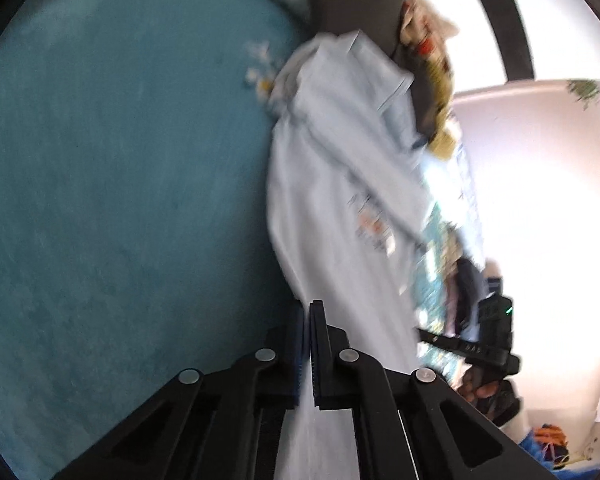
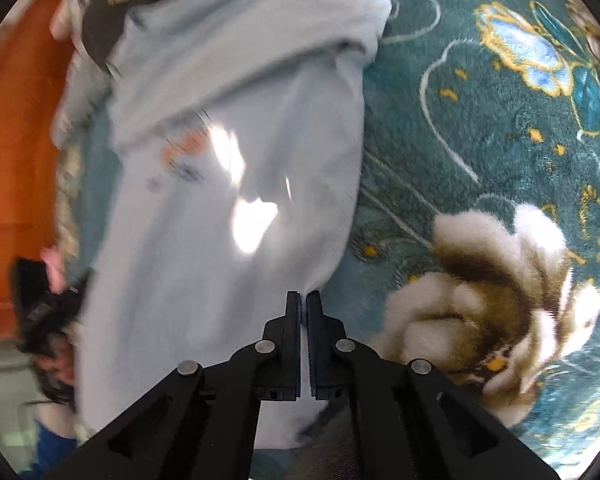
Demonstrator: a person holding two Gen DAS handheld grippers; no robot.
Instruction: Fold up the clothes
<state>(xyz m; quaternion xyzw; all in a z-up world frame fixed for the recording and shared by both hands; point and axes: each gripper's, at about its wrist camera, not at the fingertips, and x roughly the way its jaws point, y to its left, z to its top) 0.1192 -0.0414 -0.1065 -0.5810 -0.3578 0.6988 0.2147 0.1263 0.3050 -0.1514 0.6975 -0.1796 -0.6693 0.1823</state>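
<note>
Over teal blanket (image 2: 480,128), L tongs (image 1: 309,312) & R tongs (image 2: 303,300) both clamped on pale-blue shirt (image 2: 228,220)

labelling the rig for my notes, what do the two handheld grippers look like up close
The left gripper and right gripper match: matte black angular linkage arms, round silver pivot pins, two flat fingers with ribbed dark blue pads. The right gripper's body shows a small green light in the left view.
</note>
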